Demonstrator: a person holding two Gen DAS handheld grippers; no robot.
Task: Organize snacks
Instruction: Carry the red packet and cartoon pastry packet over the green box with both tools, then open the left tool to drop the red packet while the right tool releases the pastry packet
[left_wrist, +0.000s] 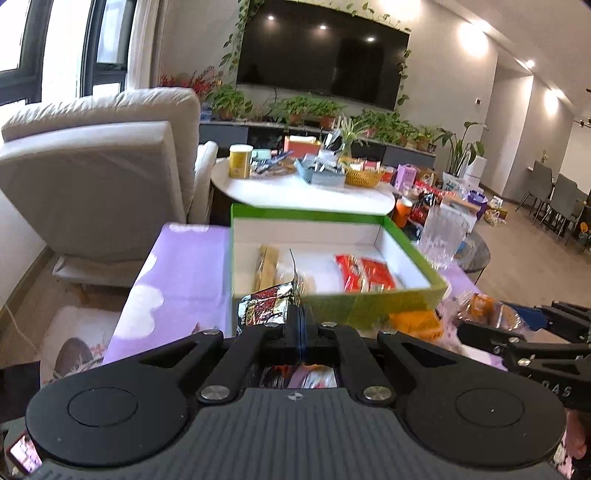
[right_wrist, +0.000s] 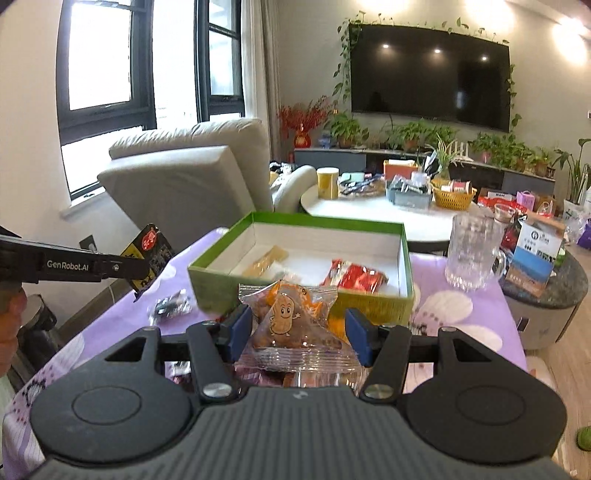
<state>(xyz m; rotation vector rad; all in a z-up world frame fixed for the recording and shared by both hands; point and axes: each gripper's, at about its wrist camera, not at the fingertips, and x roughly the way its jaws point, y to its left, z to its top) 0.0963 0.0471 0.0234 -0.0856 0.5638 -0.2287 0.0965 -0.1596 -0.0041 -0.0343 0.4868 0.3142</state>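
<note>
Pinching a dark, red-and-yellow printed snack packet (left_wrist: 271, 308) low in the centre of the left wrist view, your left gripper (left_wrist: 300, 314) has its fingers pressed together on the packet's edge, and the packet stands up just in front of the green box (left_wrist: 332, 314). In the right wrist view the same packet shows at the left edge of the frame, clamped at the tip of that gripper and held clear above the worktop (right_wrist: 461, 306).

Your right gripper (right_wrist: 298, 326) sits low in the centre of its own view, its blue pads (right_wrist: 242, 325) closed on the sides of a clear packet with orange pieces and a cartoon peanut figure (right_wrist: 291, 317).

Just beyond both grippers, mid-frame, the green box lies open on the purple cloth with white patches. Inside it, a pale yellow pack (right_wrist: 267, 260) rests toward the left and a red pack (right_wrist: 354, 277) toward the right. A small dark wrapper (right_wrist: 170, 306) lies on the cloth left of the box, and a clear glass mug (right_wrist: 472, 253) stands to its right.

Farther back, a white round table (right_wrist: 369, 210) carries a yellow canister and baskets, with a grey armchair (right_wrist: 192, 173) at the left and a television (right_wrist: 428, 70) on the wall at the upper right
</note>
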